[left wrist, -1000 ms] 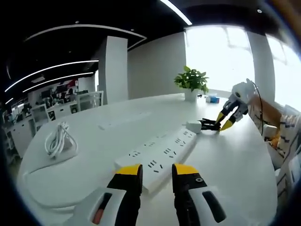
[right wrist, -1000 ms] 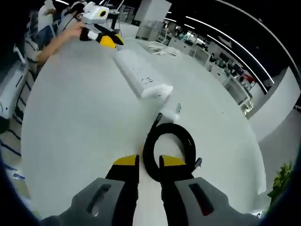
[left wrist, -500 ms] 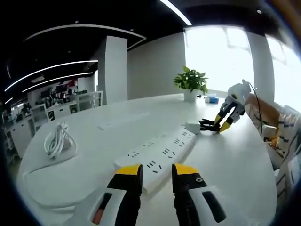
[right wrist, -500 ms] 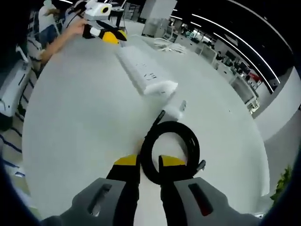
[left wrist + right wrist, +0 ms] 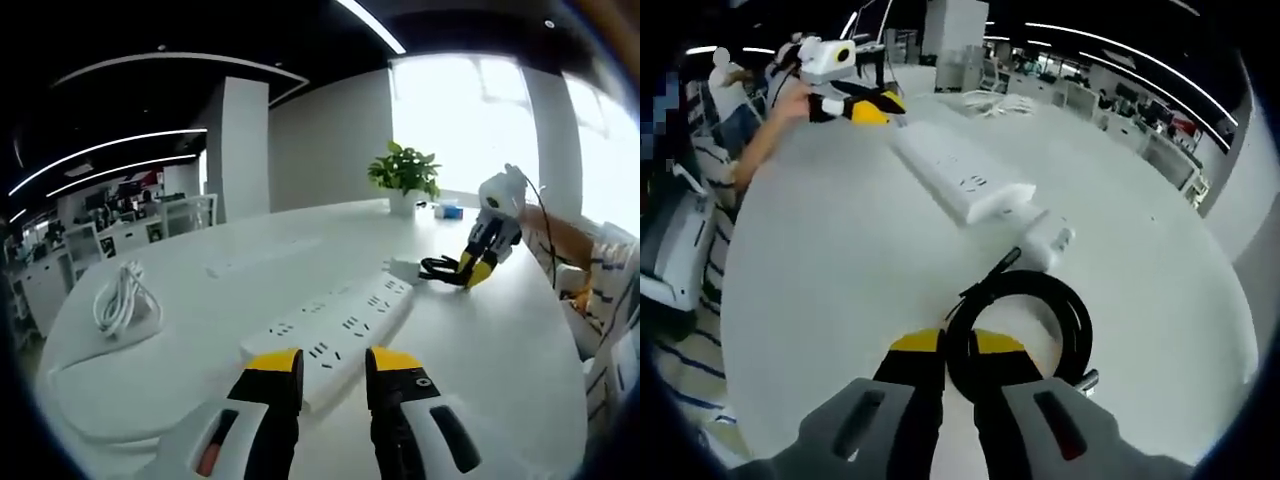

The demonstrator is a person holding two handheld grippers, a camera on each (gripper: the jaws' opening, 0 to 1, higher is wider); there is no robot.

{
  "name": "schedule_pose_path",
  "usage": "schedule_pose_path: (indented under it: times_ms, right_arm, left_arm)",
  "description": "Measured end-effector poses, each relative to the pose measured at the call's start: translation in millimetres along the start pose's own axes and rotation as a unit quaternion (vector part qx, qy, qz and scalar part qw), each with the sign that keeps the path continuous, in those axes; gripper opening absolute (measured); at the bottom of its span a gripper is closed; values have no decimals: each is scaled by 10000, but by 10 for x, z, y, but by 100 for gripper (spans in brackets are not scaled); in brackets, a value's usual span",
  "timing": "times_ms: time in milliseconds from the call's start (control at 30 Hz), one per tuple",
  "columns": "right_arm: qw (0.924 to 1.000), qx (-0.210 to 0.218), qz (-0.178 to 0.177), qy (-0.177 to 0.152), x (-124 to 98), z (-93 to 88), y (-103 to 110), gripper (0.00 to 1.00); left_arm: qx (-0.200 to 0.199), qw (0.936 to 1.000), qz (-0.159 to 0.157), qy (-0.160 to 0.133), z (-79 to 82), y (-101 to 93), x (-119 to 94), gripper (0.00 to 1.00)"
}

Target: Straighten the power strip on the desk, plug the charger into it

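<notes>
Right gripper (image 5: 958, 350) clamped on the black cable coil (image 5: 1025, 325); charger (image 5: 1048, 240) touching the power strip's (image 5: 962, 182) end.
Left gripper (image 5: 333, 362) empty, jaws narrowly parted, at the strip's other end on white desk (image 5: 820, 280).

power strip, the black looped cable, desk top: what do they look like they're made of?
Power strip: white moulded plastic, smooth, likely semi-gloss.
Black cable: rubber or PVC jacket, matte, holds a tight coil.
Desk: white laminate or painted board, probably; smooth with soft reflections.
</notes>
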State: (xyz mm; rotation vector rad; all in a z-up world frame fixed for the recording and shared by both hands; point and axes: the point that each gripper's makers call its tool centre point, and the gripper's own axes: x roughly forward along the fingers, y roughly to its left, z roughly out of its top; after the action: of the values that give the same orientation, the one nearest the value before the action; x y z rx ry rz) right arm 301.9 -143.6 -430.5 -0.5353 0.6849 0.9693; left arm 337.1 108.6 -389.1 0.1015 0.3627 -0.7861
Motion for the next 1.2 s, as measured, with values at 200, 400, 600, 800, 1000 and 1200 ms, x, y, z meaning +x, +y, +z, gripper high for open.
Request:
schedule_pose_path:
  times_ms: [200, 400, 600, 800, 1000, 1200]
  right_arm:
    - [9987, 455, 20, -231, 36, 48, 45, 8]
    - [9910, 1078, 122, -780, 49, 209, 108, 8]
    - [9721, 1854, 307, -1406, -28, 431, 107, 8]
    - [9446, 2423, 436, -2169, -144, 665, 62, 8]
    - [9120, 2852, 409, -2919, -293, 875, -100, 8]
    - [8943, 2956, 226, -3352, -365, 1005, -206, 7]
  left_arm:
    - [-7, 10000, -37, 4, -1, -19, 7, 25]
    - [-23, 10000, -43, 2, -6, -29, 8, 25]
    - [-37, 10000, -41, -1, -7, -29, 8, 25]
    - [-36, 10000, -53, 9, -8, -35, 14, 25]
    - [-51, 10000, -48, -1, -6, -35, 9, 25]
    - [-56, 10000, -66, -27, 3, -52, 2, 25]
